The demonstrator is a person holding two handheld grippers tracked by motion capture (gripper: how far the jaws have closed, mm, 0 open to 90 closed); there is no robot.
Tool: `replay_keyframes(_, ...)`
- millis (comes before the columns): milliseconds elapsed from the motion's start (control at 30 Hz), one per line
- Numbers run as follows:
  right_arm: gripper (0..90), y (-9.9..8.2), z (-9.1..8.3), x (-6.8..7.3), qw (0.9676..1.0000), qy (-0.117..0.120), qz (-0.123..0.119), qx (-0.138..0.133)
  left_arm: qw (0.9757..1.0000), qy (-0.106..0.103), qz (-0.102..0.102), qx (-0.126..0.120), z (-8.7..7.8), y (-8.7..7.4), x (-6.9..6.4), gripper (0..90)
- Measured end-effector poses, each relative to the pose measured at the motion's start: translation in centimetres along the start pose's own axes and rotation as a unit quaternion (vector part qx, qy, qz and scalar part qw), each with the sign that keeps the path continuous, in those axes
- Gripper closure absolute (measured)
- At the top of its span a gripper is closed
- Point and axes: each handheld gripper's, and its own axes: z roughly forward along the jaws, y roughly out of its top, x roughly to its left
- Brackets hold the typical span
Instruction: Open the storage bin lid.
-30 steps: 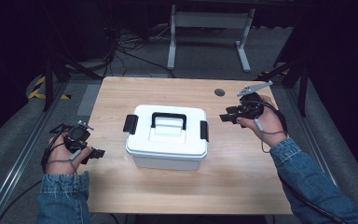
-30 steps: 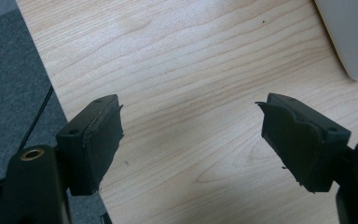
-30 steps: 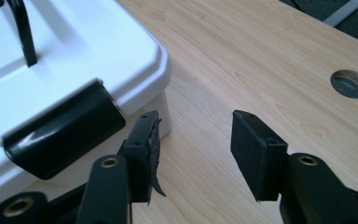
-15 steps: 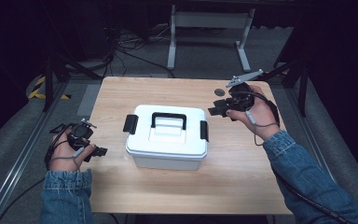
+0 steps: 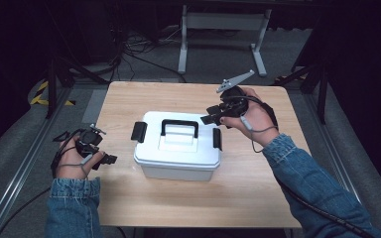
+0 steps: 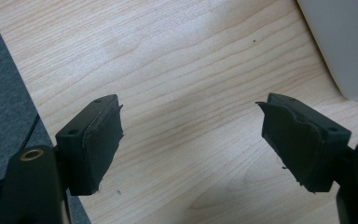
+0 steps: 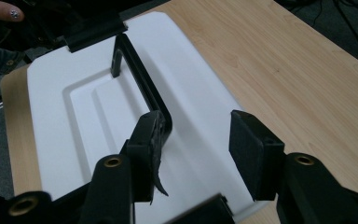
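Item 1: white storage box (image 5: 177, 146), lidded, rectangular, standing on the wooden tabletop (image 5: 258, 193) between the two hand-held grippers. The lid carries a black carry handle (image 5: 179, 127), lying flat in a recessed panel, and a black latch at each short end: one (image 5: 139, 132) on the side toward the left hand-held gripper, one (image 5: 217, 138) on the side toward the right.

Item 2: right hand-held gripper (image 5: 211, 117), held in the person's right hand (image 5: 250, 118). Jaws parted wide, nothing between them. It hangs above the box's near end, just over the latch on its own side, and points across the lid. In the right gripper view (image 7: 193, 149) the lid lies directly ahead and below; the handle (image 7: 142, 84) runs away from the left jaw, its near corner just beyond that jaw's tip. Whether the jaw touches the handle cannot be told. The far latch (image 7: 93, 25) sits at the lid's opposite end. A grey three-cornered plate (image 5: 234, 81) stands above this gripper.

Item 3: left hand-held gripper (image 5: 106, 159), held in the person's left hand (image 5: 74, 158) at the tabletop's edge, near the box's end and apart from it. Jaws spread wide, empty. In the left gripper view (image 6: 191, 140) bare wood lies between and ahead of the jaws; the box wall (image 6: 345, 42) stands ahead and to the right of the right jaw.

Item 4: denim sleeves on both forearms.
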Motion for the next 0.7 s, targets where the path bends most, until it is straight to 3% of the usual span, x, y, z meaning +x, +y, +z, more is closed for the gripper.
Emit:
replay_keyframes(200,52.3,1.0,1.8,0.8,0.9997,0.023,-0.009,0.005,1.0,0.001,0.006,0.002,0.0,-0.1,-0.1,20.8)
replay_keyframes(433,51.4,1.9,3.7,1.3,0.9987,0.048,-0.012,0.012,1.0,0.002,-0.001,-0.003,-0.1,-0.4,-0.1,20.9)
replay_keyframes(700,52.2,2.4,5.8,1.6,0.9973,0.063,-0.015,0.034,1.0,0.0,0.003,0.005,0.0,-0.2,-0.1,20.8)
